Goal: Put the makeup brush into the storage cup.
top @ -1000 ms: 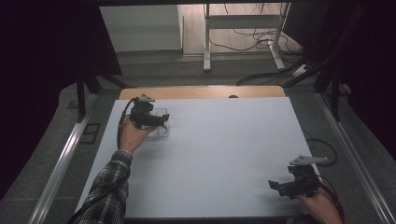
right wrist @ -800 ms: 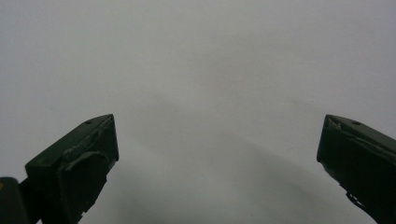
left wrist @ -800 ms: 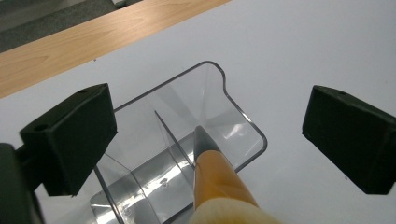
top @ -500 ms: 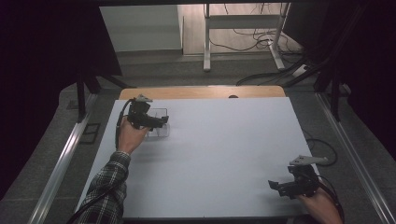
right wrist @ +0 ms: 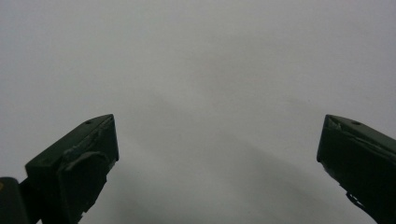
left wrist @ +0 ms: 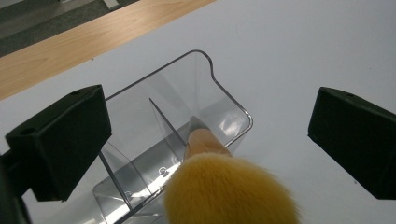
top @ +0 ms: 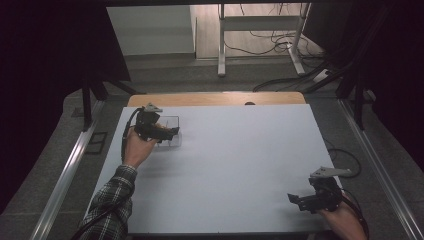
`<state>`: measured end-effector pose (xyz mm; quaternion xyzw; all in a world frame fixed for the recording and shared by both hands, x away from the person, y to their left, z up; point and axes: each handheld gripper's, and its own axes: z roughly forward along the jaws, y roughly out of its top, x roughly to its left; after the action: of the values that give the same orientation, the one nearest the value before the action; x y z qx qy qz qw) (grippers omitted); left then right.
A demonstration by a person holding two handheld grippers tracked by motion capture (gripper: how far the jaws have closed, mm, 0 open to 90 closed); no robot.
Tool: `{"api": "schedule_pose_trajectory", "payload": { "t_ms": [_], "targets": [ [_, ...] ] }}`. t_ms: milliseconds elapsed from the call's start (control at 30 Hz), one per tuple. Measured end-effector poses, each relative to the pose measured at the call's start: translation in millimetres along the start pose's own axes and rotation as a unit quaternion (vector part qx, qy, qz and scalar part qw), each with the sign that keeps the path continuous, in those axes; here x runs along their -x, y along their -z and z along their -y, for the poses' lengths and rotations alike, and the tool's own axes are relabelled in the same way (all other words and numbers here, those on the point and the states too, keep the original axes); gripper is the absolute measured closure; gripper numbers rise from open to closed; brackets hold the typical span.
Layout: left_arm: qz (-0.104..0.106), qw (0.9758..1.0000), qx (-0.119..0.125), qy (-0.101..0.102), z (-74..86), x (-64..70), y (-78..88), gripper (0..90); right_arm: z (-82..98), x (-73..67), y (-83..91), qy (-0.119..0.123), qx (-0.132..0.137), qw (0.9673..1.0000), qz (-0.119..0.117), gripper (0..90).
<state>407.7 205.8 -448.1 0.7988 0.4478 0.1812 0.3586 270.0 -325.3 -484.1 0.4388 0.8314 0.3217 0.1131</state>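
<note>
Left gripper view: a makeup brush [left wrist: 224, 182] stands in a clear plastic organiser [left wrist: 219, 88], bristle head uppermost and handle pointing down into the compartment at the organiser's rounded end. The yellow-orange bristles are blurred and close to the camera. A thin transparent divider separates this compartment from the next. The brush lies between the two black jaws without contact on either side; the left gripper [left wrist: 210, 140] has just been opening its jaws, which now stand wide apart, the pads clear of brush and organiser.

High view: the organiser [top: 171, 131] sits on the white table [top: 240, 165] near the far left corner, just inside the wooden strip [top: 215, 99] along the far edge. The left gripper [top: 167, 132] hovers over the organiser, carried by a hand [top: 136, 147] with a plaid sleeve [top: 107, 205] entering from the near edge.

The right gripper [top: 296, 200] rests near the near right corner, well apart from the organiser, jaws pointing toward the left. Right gripper view: its jaws stand spread apart over bare white table surface [right wrist: 201, 84], nothing between them.
</note>
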Motion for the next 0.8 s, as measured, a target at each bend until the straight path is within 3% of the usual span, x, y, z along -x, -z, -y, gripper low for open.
{"api": "schedule_pose_trajectory", "payload": {
  "t_ms": [800],
  "targets": [
    [0.010,0.9998,0.012,-0.012,15.1,8.9,20.7,0.1,-1.0,-1.7,1.1,0.016,0.009,0.9997,0.015,0.0]
  ]
}}
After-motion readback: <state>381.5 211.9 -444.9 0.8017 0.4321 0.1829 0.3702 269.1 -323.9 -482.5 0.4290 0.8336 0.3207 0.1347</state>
